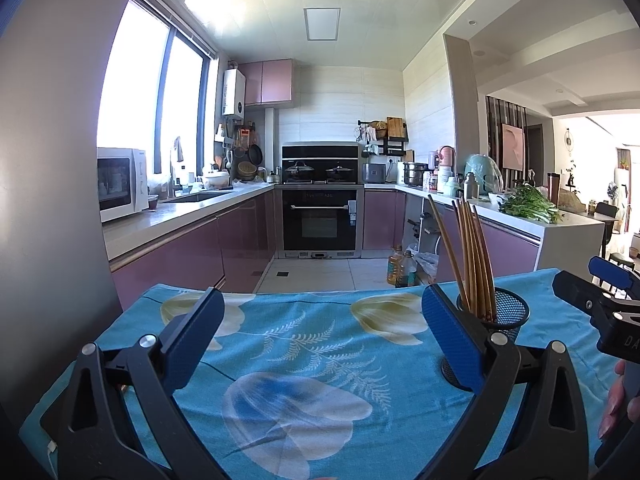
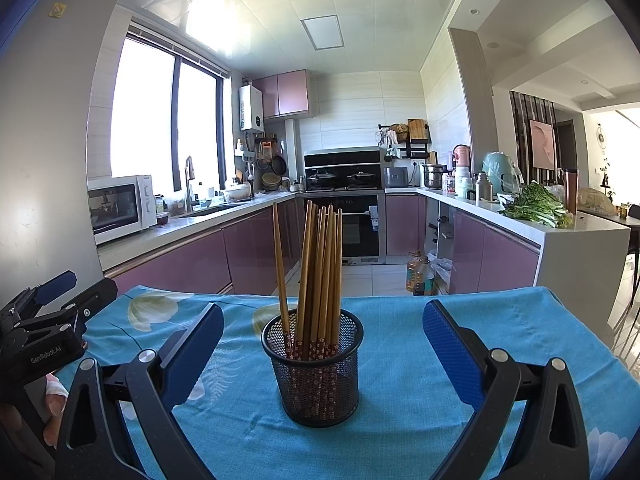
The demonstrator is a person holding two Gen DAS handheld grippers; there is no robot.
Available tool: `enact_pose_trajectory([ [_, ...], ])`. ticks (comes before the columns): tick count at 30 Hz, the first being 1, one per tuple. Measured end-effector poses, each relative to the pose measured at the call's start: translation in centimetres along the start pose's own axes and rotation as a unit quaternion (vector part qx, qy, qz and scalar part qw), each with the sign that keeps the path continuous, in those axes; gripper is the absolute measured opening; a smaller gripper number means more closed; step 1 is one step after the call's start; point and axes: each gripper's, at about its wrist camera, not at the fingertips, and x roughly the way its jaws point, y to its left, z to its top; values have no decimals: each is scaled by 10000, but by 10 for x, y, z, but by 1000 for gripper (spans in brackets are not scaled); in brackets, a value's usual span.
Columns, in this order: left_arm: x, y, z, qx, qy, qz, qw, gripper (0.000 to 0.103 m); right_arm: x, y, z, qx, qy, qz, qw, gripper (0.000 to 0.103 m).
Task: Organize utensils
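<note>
Chopsticks [image 2: 316, 280] upright in holder [image 2: 316, 376] on tablecloth [image 2: 400, 360], kitchen behind.

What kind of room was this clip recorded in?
A home kitchen, most likely: a built-in oven under lidded pots, a microwave by the sink, and a mesh holder of chopsticks on the blue tablecloth.

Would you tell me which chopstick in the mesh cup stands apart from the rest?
The leftmost chopstick in the mesh cup: it leans away alone, with a gap separating it from the clustered bundle.
</note>
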Motion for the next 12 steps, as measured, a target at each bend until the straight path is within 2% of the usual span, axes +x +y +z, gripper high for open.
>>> enact_pose_trajectory([
  [7, 10, 1, -4, 22, 265, -32, 9996, 97, 7, -20, -6, -35, 229, -272, 9994, 96],
  [12, 30, 15, -12, -3, 750, 77, 9972, 97, 37, -70, -21, -9, 1128, -851, 9900, 96],
])
